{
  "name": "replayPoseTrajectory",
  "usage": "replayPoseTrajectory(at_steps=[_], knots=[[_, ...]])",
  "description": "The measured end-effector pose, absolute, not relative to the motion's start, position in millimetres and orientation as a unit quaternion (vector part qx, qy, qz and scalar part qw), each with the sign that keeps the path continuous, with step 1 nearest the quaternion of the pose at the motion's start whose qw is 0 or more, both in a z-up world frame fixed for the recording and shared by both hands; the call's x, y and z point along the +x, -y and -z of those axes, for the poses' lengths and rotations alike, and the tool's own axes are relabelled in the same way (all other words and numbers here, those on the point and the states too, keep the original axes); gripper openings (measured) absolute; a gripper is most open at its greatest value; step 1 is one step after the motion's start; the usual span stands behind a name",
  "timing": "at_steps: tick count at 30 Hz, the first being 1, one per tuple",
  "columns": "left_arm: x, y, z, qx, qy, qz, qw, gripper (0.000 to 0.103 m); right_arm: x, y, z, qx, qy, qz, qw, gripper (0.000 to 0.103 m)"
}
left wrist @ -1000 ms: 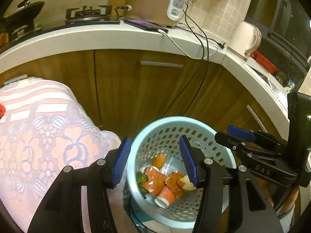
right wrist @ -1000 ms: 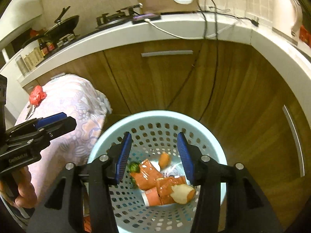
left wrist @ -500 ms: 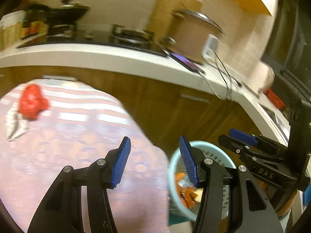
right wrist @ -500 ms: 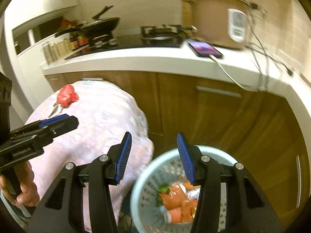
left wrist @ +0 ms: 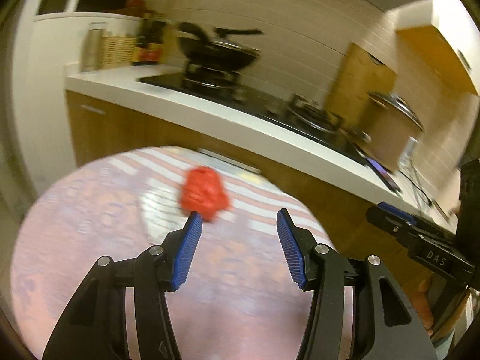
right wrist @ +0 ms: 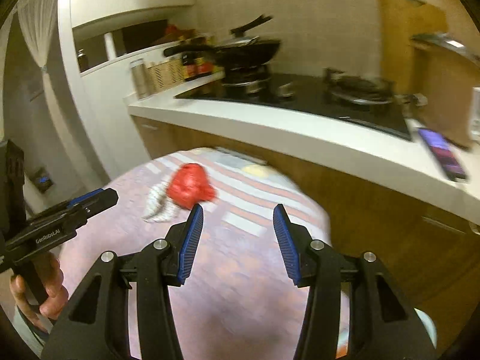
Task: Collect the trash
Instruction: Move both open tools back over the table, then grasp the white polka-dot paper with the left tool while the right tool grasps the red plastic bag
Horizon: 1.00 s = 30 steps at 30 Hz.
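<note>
Left wrist view showed the left gripper (left wrist: 237,220) at lower centre with its jaws about half open and nothing between them. Red trash (left wrist: 204,193), crumpled and blurred, lay on the patterned cloth (left wrist: 90,240) of the round desk, just above the tip of the left blue pad in the frame. The right gripper (left wrist: 420,240) reached in from the right edge, its jaws seen only side-on. A white counter (left wrist: 240,126) ran across the upper frame with a black pan (left wrist: 219,51) on the stove.

Right wrist view showed the right gripper (right wrist: 238,219) at lower centre, jaws likewise about half open and empty. The red trash (right wrist: 190,189) sat on the cloth (right wrist: 240,270) above the left pad, touching a pale striped scrap (right wrist: 159,207) on its left. The left gripper (right wrist: 60,225) entered at the left edge, held by a hand (right wrist: 45,294) at lower left. A phone (right wrist: 444,156) lay on the counter (right wrist: 300,132) at the right.
</note>
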<state>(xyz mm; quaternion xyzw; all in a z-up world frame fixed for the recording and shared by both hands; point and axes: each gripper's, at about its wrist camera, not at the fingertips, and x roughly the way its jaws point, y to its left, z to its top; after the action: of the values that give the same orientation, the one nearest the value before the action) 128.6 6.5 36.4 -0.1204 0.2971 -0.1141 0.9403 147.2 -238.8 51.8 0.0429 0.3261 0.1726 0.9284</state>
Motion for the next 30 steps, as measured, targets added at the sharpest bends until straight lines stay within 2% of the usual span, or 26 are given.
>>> replayPoseTrajectory(at_steps=[6, 15, 19, 24, 26, 30], knots=[[164, -54, -28, -0.134, -0.301, 0.073, 0.941, 0.051, 214, 186, -33, 0.055, -0.350, -0.222, 0.908, 0.045], [218, -68, 31, -0.127, -0.351, 0.022, 0.927, 0.051, 279, 130, 12, 0.039, -0.374, -0.235, 0.897, 0.046], [230, -74, 51, -0.153, -0.369, 0.021, 0.917, 0.055, 295, 115, 23, 0.037, -0.374, -0.237, 0.896, 0.061], [237, -71, 73, -0.164, -0.397, 0.035, 0.902, 0.055, 307, 107, 45, 0.035, -0.392, -0.236, 0.889, 0.065], [238, -69, 72, -0.154, -0.397, 0.034, 0.904, 0.055, 311, 107, 54, 0.044, -0.404, -0.237, 0.883, 0.070], [240, -57, 74, -0.122, -0.406, 0.027, 0.905, 0.055, 315, 101, 59, 0.034, -0.415, -0.239, 0.877, 0.073]])
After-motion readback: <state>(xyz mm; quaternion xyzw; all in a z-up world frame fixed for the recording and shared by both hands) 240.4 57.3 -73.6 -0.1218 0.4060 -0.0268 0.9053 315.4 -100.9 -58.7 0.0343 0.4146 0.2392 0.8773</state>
